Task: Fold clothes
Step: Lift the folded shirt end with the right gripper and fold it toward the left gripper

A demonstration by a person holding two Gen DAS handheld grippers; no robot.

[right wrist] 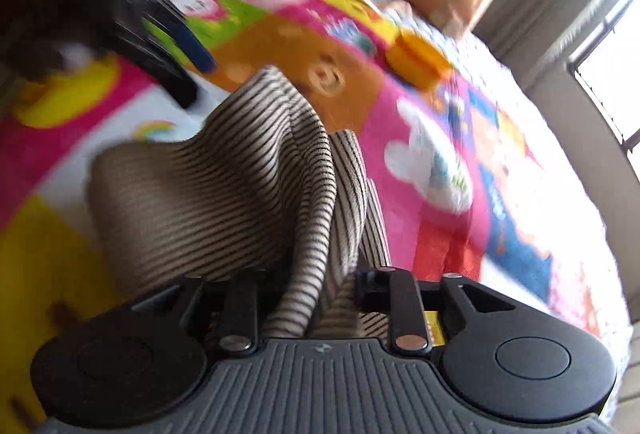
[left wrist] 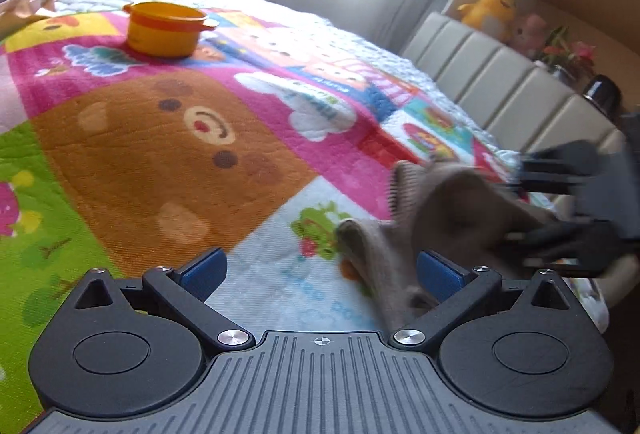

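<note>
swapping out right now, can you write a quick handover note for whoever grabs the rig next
Left gripper: open, fingers wide apart, nothing between them, low over the cartoon play mat.
Right gripper: fingers closed on a bunched fold of the striped garment, which hangs lifted off the mat.
Other things: yellow pot sits further back on the mat, clear of the cloth.
Done: garment picked up; no finished fold visible.
Left: lay it flat, take a second corner with the free gripper, fold.
</note>
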